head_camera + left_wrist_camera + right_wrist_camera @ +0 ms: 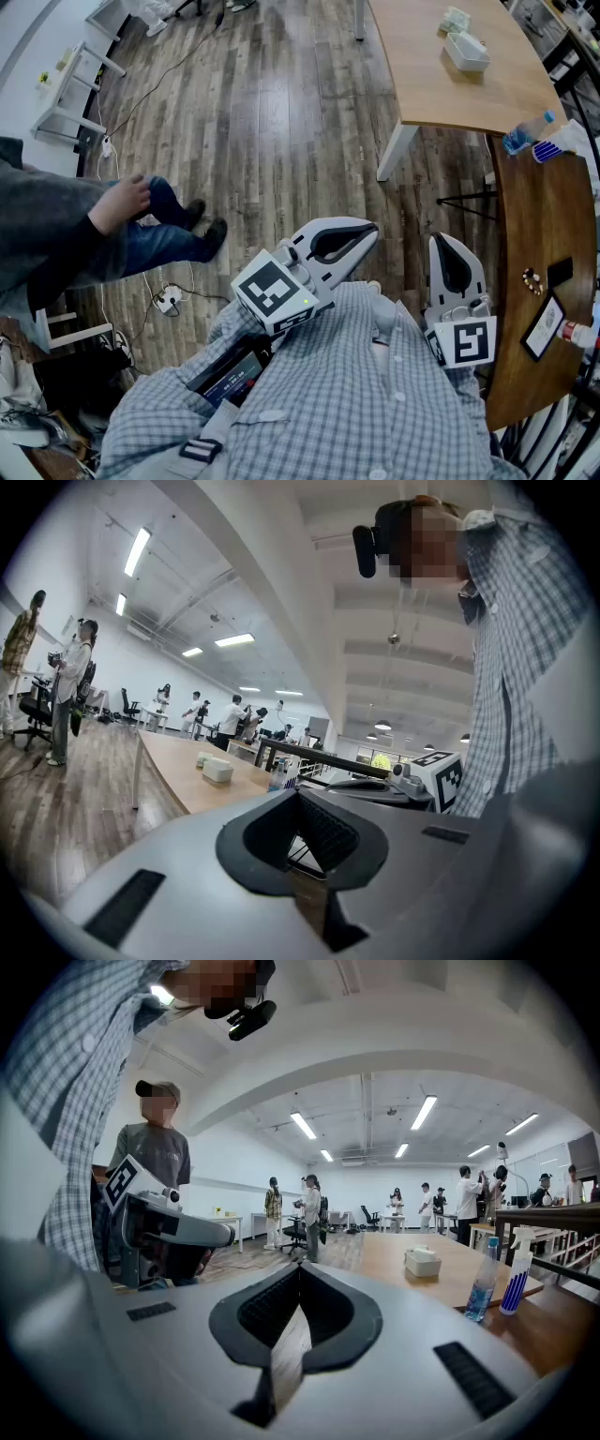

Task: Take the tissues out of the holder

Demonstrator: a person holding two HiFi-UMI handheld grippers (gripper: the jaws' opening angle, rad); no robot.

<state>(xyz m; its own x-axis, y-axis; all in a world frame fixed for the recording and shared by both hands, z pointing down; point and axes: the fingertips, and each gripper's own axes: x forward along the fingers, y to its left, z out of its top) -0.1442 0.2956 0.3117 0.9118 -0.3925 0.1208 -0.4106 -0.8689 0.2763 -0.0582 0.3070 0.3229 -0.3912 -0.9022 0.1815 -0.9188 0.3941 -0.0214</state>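
Note:
The white tissue holder [466, 52] stands far off on the light wooden table [441, 89], with a small pale pack [457, 19] just behind it. It also shows small in the left gripper view [217, 771] and the right gripper view [423, 1262]. Both grippers are held close to my checked shirt, well short of the table. My left gripper [370, 230] [298, 794] is shut with nothing between its jaws. My right gripper [441, 242] [300, 1267] is shut too, and nothing is held in it.
A dark wooden table [548, 234] stands at the right, with a blue water bottle [523, 136] and a spray bottle [555, 148] near its far end. A person in jeans [141, 239] sits at the left over floor cables. Other people stand in the background.

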